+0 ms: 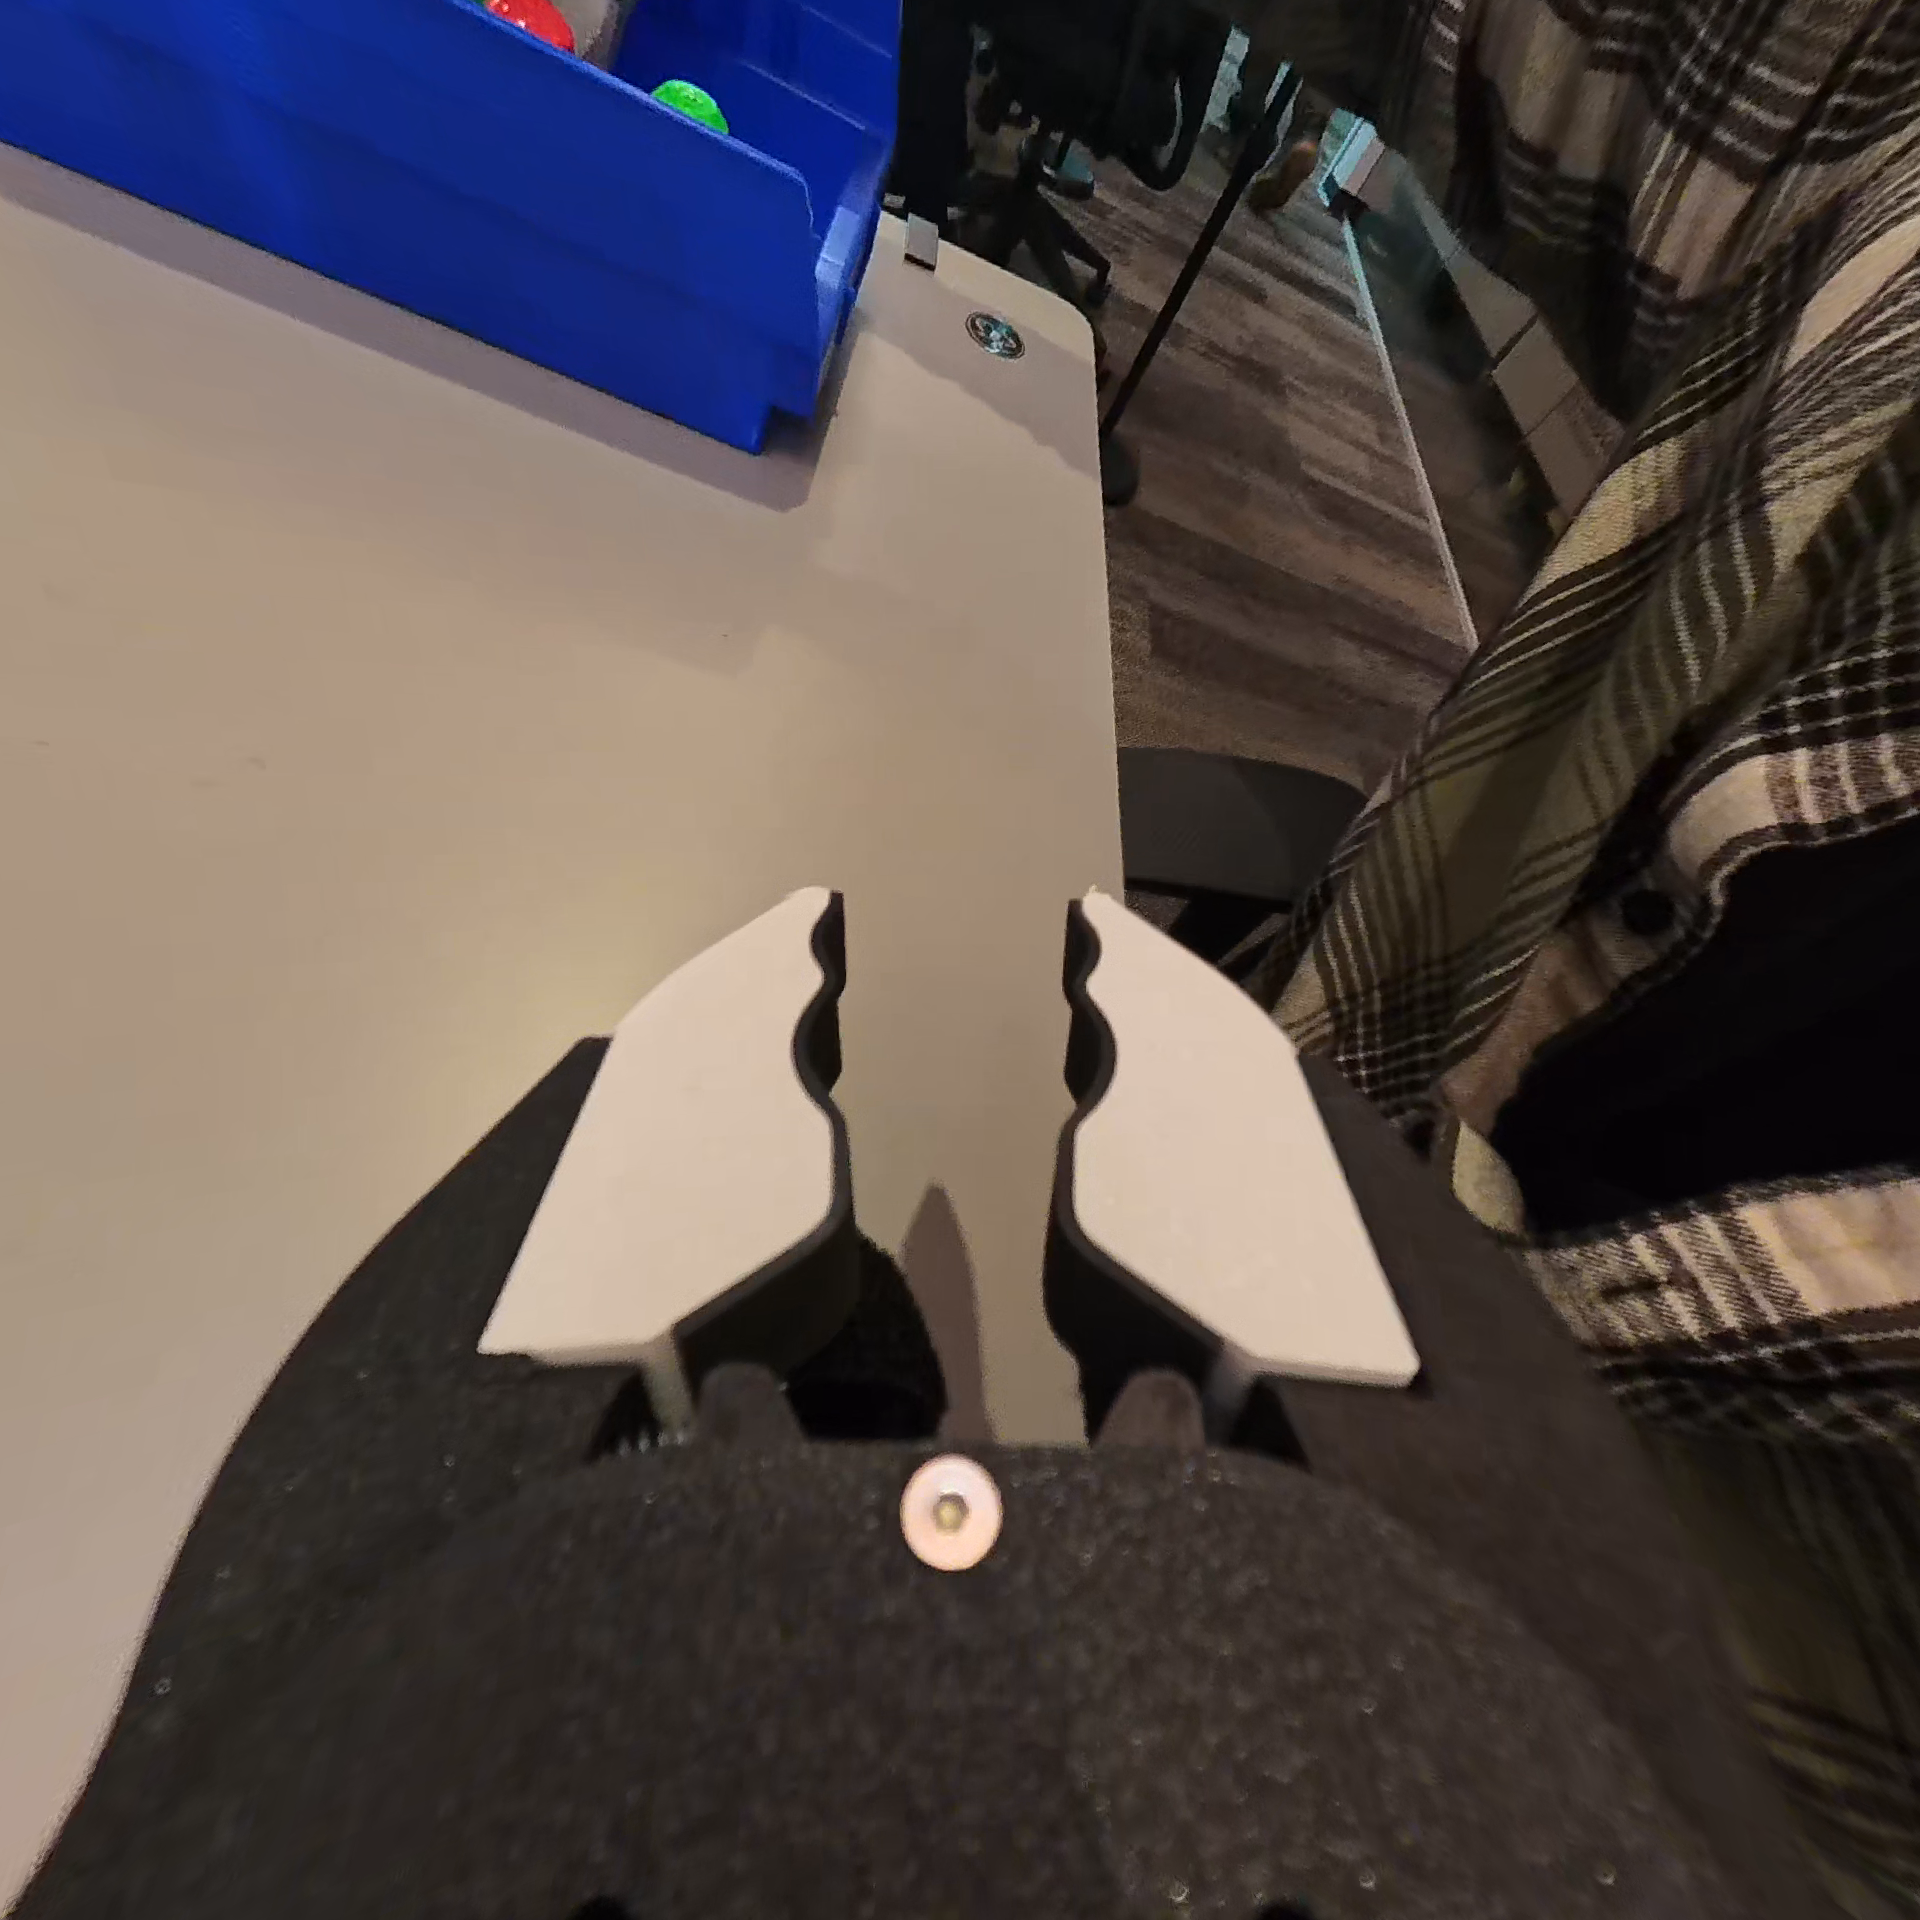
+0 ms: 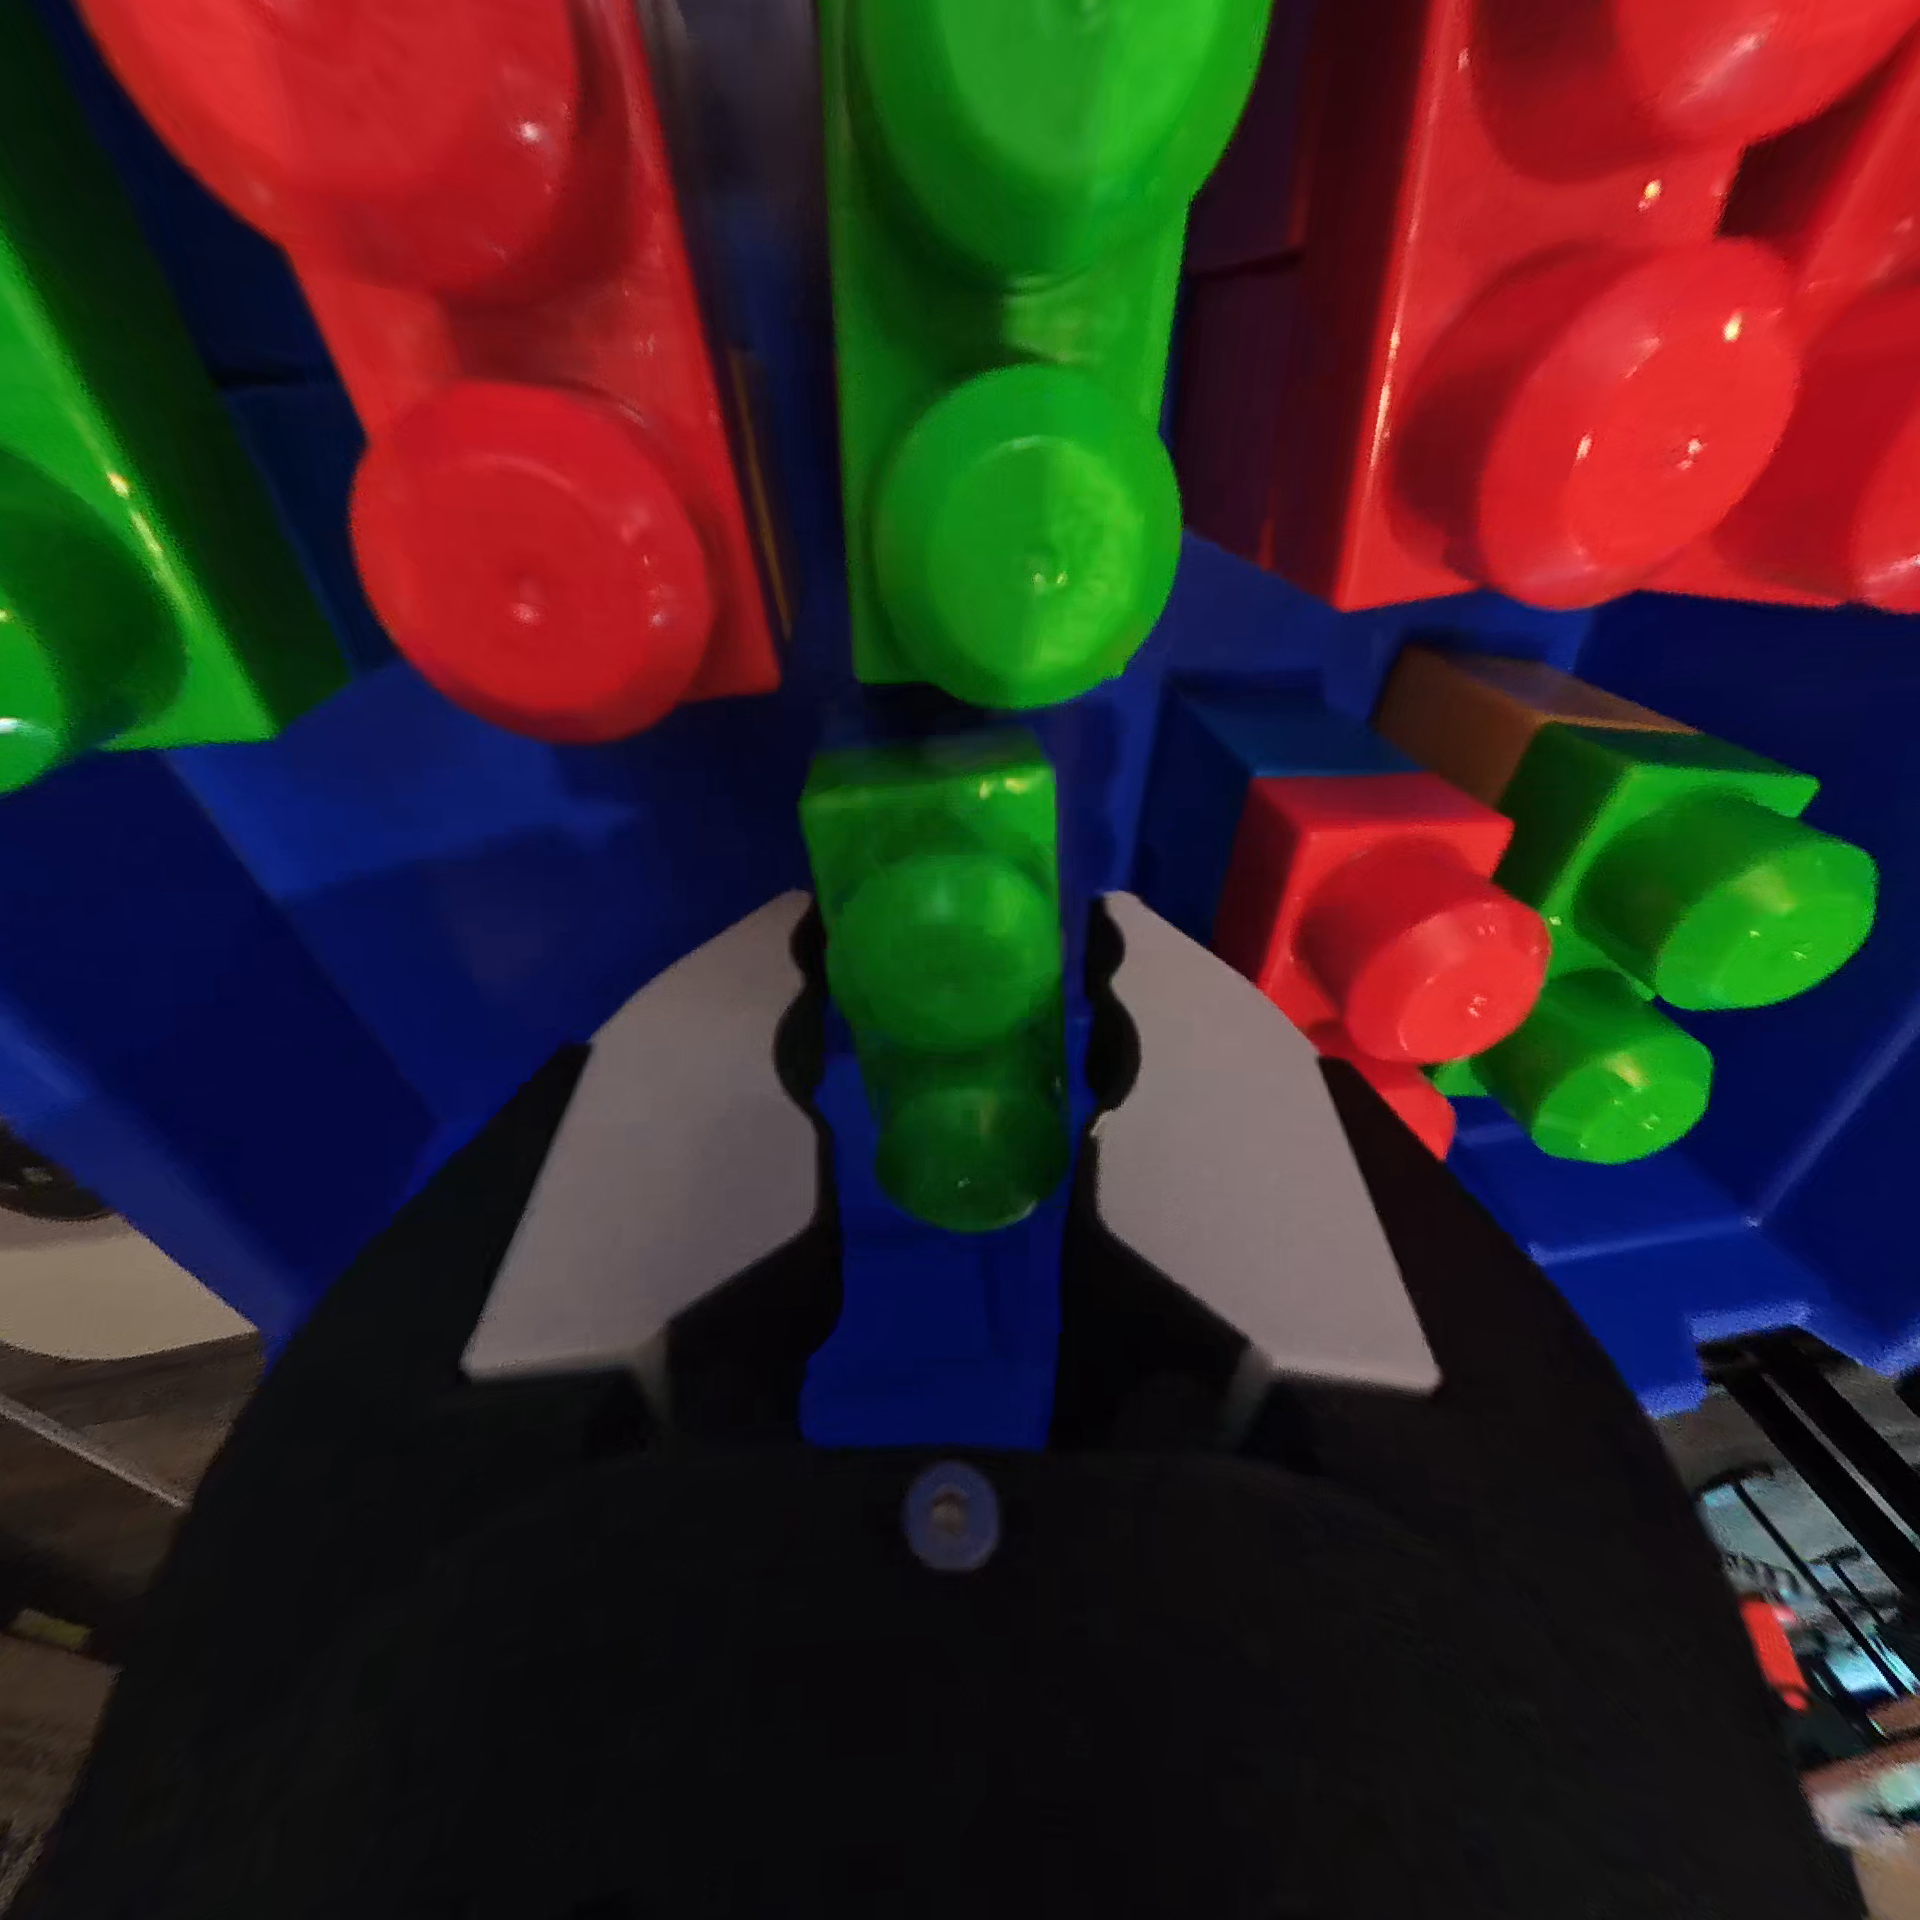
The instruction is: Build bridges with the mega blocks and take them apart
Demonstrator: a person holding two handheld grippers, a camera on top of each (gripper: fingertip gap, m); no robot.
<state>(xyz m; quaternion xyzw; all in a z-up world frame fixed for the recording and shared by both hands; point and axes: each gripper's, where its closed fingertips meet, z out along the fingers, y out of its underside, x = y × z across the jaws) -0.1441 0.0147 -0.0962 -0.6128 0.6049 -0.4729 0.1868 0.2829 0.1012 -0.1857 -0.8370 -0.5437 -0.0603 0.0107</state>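
My right gripper (image 2: pixel 951 935) is down inside the blue bin (image 2: pixel 468 883). Its jaws are open and straddle a small green two-stud block (image 2: pixel 940 966) that lies between the fingertips. I cannot tell whether the pads touch it. Beyond it lie a longer green block (image 2: pixel 1013 436), red blocks (image 2: pixel 520 416) and a large red block (image 2: pixel 1621 343). To the right sit a small red block (image 2: pixel 1382 925) and a green one (image 2: pixel 1683 914). My left gripper (image 1: pixel 954 914) is open and empty over the bare beige table (image 1: pixel 416 727). The bin shows in its view at the top left (image 1: pixel 468 187).
In the left wrist view the table's right edge (image 1: pixel 1107 644) runs just right of the gripper. A person's plaid sleeve (image 1: pixel 1621 831) fills the right side. Wood-look floor and chair legs (image 1: pixel 1049 239) lie beyond the table. A green block (image 2: pixel 94 540) lies at the bin's left.
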